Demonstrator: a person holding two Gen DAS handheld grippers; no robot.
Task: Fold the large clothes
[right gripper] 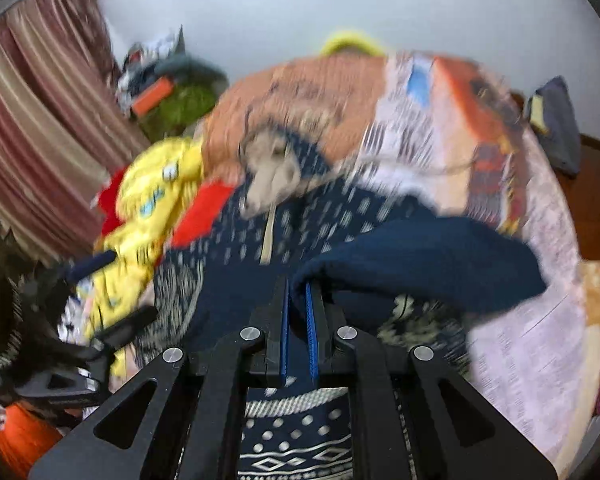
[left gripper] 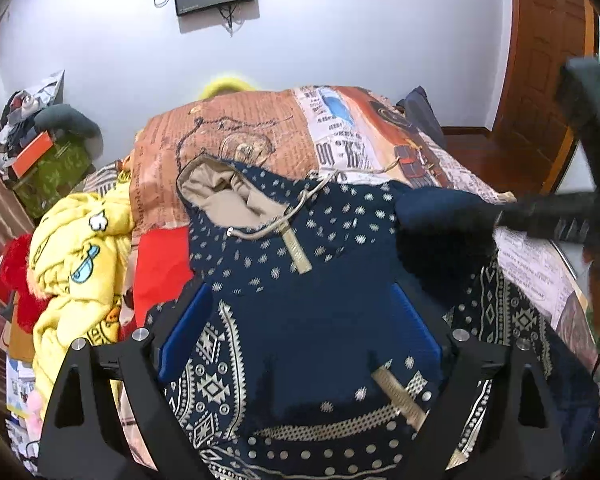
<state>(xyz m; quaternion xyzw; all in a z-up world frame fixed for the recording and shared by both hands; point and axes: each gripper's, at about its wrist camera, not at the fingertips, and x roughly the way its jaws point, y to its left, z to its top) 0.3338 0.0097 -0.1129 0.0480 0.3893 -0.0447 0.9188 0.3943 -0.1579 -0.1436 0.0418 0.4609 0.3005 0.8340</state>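
Note:
A navy hoodie (left gripper: 320, 312) with white patterns lies spread on the bed, its beige-lined hood (left gripper: 228, 196) toward the far side. My left gripper (left gripper: 300, 292) hovers just above the hoodie's chest, jaws wide open, nothing between the blue pads (left gripper: 188, 320). My right gripper (right gripper: 297, 284) is shut on the navy sleeve (right gripper: 420, 256), which is lifted and drawn across the body (right gripper: 260, 240). In the left wrist view the right gripper (left gripper: 500, 216) enters from the right with the sleeve's cuff (left gripper: 432, 208) in it. The right wrist view is motion-blurred.
The bed wears a newspaper-print cover (left gripper: 260, 128). A yellow cartoon blanket (left gripper: 80, 248) and a red cloth (left gripper: 160, 264) are heaped left of the hoodie. Cluttered green bag (left gripper: 48, 160) and striped curtain (right gripper: 40, 140) at far left; wooden door (left gripper: 540, 60) on the right.

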